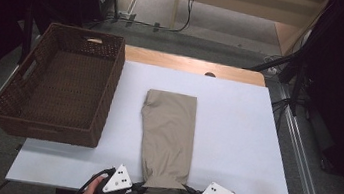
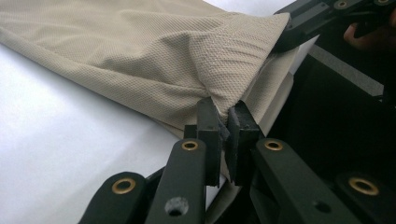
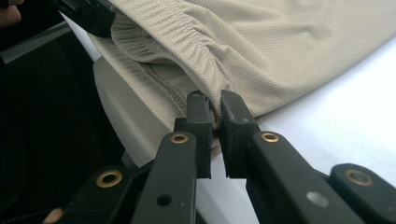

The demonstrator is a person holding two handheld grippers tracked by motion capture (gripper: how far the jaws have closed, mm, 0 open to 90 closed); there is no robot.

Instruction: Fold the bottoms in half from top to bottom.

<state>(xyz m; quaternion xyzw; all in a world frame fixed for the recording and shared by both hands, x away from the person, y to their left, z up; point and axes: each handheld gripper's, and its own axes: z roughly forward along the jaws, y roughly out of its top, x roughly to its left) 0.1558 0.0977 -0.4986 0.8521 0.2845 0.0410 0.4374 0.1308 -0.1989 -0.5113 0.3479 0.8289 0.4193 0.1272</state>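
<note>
A beige garment (image 1: 168, 132) lies folded lengthwise down the middle of the white table (image 1: 240, 136), its elastic waistband at the near edge. My left gripper (image 1: 143, 187) pinches the waistband's left corner, and my right gripper (image 1: 184, 190) pinches its right corner. In the left gripper view the jaws (image 2: 227, 122) are shut on a bunch of the beige fabric (image 2: 187, 56), with the other gripper (image 2: 303, 21) gripping the far corner. In the right gripper view the jaws (image 3: 215, 109) are closed on the gathered waistband (image 3: 187, 42). The near hem hangs slightly over the table edge.
An empty brown wicker basket (image 1: 109, 94) stands on the table's left side, overhanging its left edge. A wooden strip (image 1: 189, 64) borders the far edge. Cables and stands sit on the floor beyond and to the right.
</note>
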